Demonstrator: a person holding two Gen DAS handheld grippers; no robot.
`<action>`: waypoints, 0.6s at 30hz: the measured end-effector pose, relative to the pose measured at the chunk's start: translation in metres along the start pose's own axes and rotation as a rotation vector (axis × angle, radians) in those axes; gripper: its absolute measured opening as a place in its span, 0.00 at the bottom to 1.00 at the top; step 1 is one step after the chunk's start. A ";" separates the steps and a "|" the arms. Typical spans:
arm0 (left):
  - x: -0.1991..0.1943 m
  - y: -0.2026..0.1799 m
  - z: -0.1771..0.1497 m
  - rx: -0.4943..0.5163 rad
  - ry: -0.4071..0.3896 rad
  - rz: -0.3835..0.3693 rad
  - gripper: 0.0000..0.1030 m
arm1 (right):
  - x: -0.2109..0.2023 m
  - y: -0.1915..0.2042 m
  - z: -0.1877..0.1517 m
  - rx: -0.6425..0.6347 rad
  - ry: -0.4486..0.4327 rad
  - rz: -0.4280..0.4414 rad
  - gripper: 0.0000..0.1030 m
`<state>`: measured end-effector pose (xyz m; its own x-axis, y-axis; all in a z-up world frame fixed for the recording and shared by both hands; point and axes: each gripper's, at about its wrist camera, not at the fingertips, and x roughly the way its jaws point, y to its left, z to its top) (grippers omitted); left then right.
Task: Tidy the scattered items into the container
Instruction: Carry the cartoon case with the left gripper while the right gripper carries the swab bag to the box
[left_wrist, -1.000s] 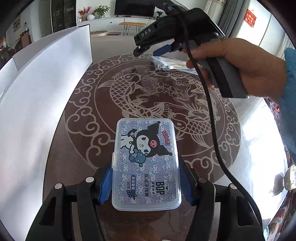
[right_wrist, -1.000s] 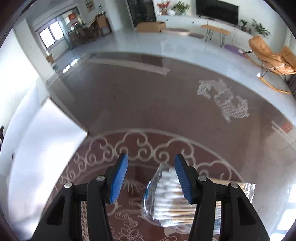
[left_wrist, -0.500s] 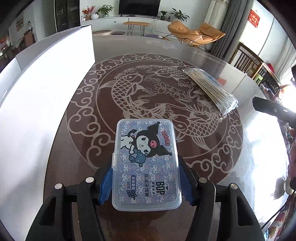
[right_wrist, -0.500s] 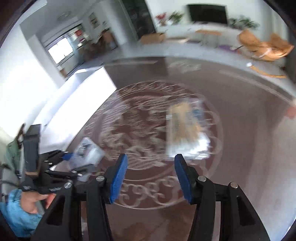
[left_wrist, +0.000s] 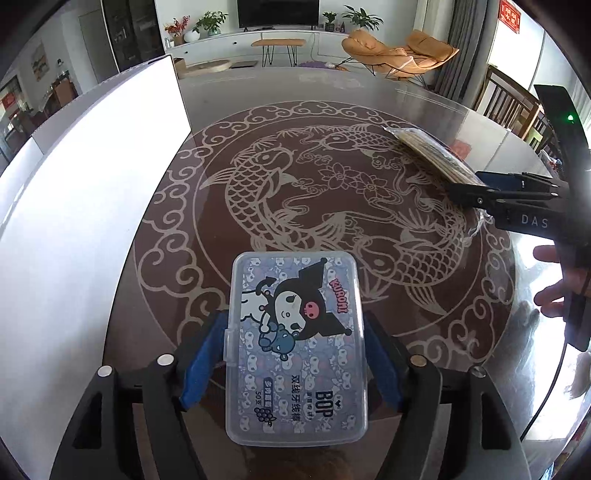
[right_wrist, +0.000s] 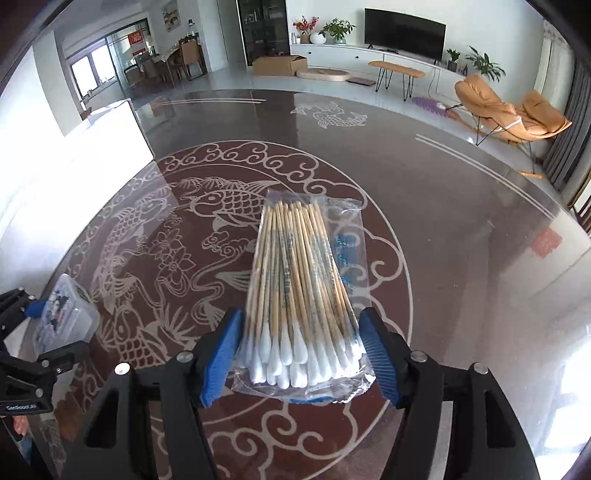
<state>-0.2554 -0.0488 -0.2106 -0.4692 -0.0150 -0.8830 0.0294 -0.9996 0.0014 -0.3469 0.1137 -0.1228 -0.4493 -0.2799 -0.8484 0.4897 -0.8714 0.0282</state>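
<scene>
Floss-pick box (left_wrist: 297, 347), "BOP", "KUROMI"

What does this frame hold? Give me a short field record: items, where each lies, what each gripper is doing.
surface: round table with carp pattern
item 1: clear floss-pick box, lid closed, flat on table
item 2: bag of cotton swabs, flat on table
left gripper: jaws opening, box between them, pads clear of its sides
right gripper: jaws opening, swab tips between them, no grip
white board: left of the box
</scene>
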 end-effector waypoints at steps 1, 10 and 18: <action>0.000 0.000 0.000 -0.005 -0.006 0.001 0.77 | 0.005 0.000 0.000 -0.002 0.005 -0.015 0.68; -0.002 0.007 0.003 -0.040 -0.026 -0.036 0.59 | 0.018 0.000 0.000 -0.008 0.014 -0.049 0.47; -0.033 0.001 -0.011 -0.042 -0.069 -0.081 0.59 | -0.023 0.006 -0.031 0.076 -0.042 0.038 0.42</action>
<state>-0.2300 -0.0486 -0.1868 -0.5313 0.0623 -0.8449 0.0251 -0.9957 -0.0892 -0.3106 0.1276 -0.1193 -0.4632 -0.3282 -0.8232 0.4495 -0.8876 0.1010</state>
